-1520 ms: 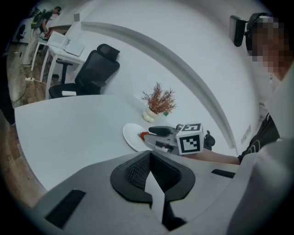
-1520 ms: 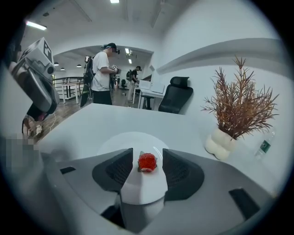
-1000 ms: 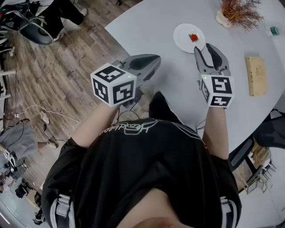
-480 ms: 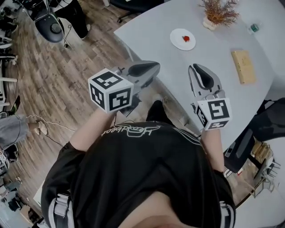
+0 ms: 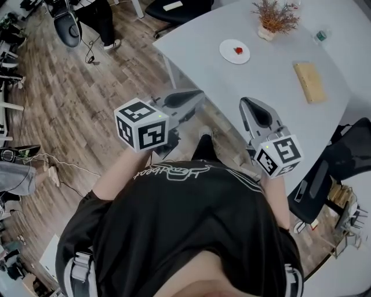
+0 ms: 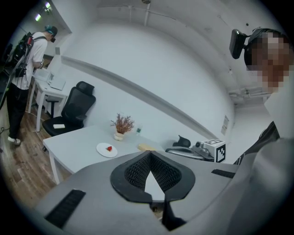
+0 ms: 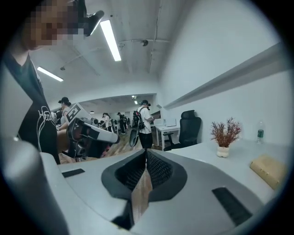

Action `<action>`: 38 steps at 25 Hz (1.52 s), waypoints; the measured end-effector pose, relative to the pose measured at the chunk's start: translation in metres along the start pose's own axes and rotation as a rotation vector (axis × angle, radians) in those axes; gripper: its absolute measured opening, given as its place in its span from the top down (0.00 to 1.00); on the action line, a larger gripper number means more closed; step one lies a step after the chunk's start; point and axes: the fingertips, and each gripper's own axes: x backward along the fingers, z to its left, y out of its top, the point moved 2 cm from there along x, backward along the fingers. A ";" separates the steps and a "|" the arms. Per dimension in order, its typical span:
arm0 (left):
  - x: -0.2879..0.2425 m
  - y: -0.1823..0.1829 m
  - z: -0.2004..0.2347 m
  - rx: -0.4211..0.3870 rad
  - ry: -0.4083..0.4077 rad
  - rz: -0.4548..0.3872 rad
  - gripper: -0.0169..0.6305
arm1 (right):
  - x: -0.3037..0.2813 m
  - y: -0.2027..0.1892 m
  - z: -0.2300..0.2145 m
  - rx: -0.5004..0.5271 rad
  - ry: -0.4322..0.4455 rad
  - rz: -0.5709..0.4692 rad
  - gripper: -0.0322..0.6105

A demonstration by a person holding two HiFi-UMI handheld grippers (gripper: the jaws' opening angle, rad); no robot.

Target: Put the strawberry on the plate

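A red strawberry (image 5: 237, 50) lies on a small white plate (image 5: 230, 55) at the far side of the grey table (image 5: 272, 64). The left gripper view also shows the strawberry (image 6: 109, 148) on the plate (image 6: 104, 151). Both grippers are held close to the person's body, well short of the plate. My left gripper (image 5: 197, 96) is shut, its tips (image 6: 150, 155) together with nothing between them. My right gripper (image 5: 248, 104) finishes closing, and its tips (image 7: 146, 153) meet on nothing.
A potted dry plant (image 5: 272, 17) stands behind the plate and a wooden block (image 5: 309, 81) lies to its right. A black office chair (image 5: 342, 156) stands at the table's right edge. There is wood floor (image 5: 87, 87) to the left. Other people stand at desks in the distance (image 7: 144, 124).
The person has stepped back, so the plate now lies farther from both grippers. The right gripper's jaws, wide open a second ago, have closed. The left gripper stays shut.
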 end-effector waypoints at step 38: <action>0.034 -0.025 -0.039 -0.044 -0.028 -0.029 0.96 | 0.012 -0.024 0.069 -0.014 0.153 0.069 0.94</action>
